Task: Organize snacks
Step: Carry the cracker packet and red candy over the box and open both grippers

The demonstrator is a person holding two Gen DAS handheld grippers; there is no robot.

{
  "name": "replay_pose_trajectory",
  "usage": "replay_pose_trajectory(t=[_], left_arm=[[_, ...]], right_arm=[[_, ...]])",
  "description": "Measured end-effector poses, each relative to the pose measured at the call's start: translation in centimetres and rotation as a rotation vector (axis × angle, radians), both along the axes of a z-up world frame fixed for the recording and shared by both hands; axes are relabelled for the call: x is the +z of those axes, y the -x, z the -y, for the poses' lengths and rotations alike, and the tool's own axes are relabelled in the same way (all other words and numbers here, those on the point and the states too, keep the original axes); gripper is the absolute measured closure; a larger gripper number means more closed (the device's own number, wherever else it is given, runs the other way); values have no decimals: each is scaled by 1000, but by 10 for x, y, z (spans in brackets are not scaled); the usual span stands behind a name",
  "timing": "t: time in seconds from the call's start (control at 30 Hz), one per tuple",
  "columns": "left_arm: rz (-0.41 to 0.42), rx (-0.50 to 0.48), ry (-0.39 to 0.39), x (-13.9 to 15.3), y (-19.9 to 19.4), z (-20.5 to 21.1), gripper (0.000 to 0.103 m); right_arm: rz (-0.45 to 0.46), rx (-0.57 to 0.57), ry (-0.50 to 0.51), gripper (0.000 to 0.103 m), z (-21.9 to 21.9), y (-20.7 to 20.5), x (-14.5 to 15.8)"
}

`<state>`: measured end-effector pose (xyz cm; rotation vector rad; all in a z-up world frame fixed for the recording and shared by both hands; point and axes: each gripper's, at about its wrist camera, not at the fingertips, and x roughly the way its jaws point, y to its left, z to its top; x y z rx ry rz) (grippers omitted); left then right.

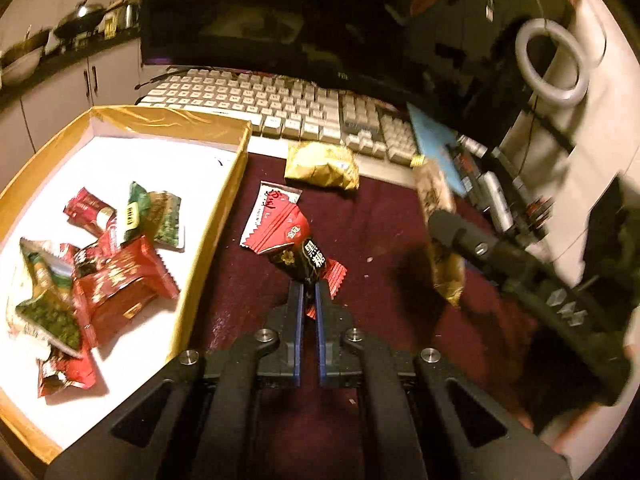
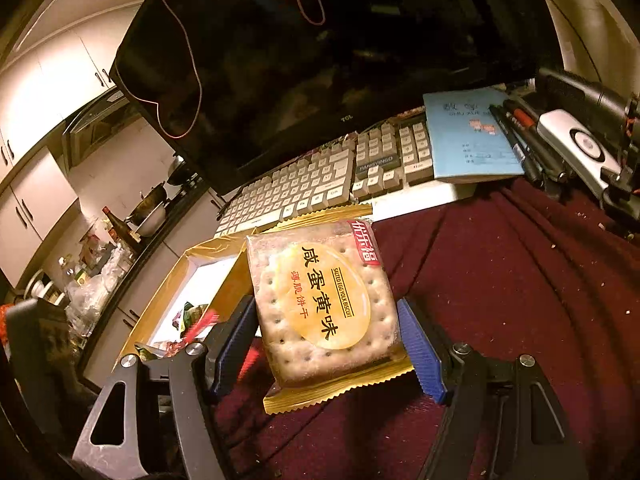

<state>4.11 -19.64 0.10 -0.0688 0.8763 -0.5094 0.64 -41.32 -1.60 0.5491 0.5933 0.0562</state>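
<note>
My left gripper [image 1: 308, 286] is shut on the tail of a black and red candy packet [image 1: 298, 250] over the dark red cloth. A white and red sachet [image 1: 266, 208] lies under it. A gold snack packet [image 1: 322, 165] lies by the keyboard. My right gripper [image 2: 326, 334] is shut on a salted egg yolk biscuit packet [image 2: 320, 304], held above the cloth; it also shows in the left wrist view [image 1: 440, 236]. The gold-rimmed white box [image 1: 224, 204] at the left holds several red and green snack packets [image 1: 116, 280].
A keyboard [image 1: 280, 108] and a dark monitor [image 1: 280, 16] stand behind the cloth. A blue booklet [image 2: 472, 140], pens [image 2: 524, 136] and a white device [image 2: 576, 148] lie at the right. A ring light [image 1: 552, 64] stands far right. A kitchen counter with pots [image 1: 60, 36] runs at the left.
</note>
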Motion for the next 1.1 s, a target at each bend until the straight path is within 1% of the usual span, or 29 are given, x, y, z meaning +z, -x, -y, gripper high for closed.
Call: replay_pose_trajectory(t=[0.07, 0.13, 0.2, 0.3, 0.37, 0.47, 0.63, 0.7, 0.8, 0.93, 1.1], left_arm=[[9, 10, 28, 8, 1, -10, 100], [27, 25, 52, 19, 4, -23, 100], [42, 43, 61, 26, 5, -32, 100], [56, 87, 79, 33, 4, -52, 100], [45, 106, 102, 32, 1, -65, 100], [31, 134, 143, 32, -2, -84, 100], [44, 207, 144, 30, -7, -112, 100], [34, 226, 148, 26, -11, -120, 100], [33, 261, 131, 20, -14, -128, 100], [20, 294, 144, 15, -19, -145, 100], [-10, 328, 194, 8, -28, -173, 100]], right_arm=[[12, -1, 23, 31, -4, 3, 5], [22, 10, 19, 31, -10, 4, 9], [33, 49, -1, 31, -20, 2, 16], [64, 110, 13, 31, -43, -1, 31], [81, 163, 22, 31, -62, -5, 41], [87, 224, 28, 31, -86, -12, 48], [81, 296, 45, 31, -122, -28, 52], [66, 313, 45, 31, -130, -33, 49], [31, 323, 60, 31, -144, -45, 44], [8, 337, 54, 31, -153, -57, 41], [-2, 341, 62, 31, -165, -68, 41]])
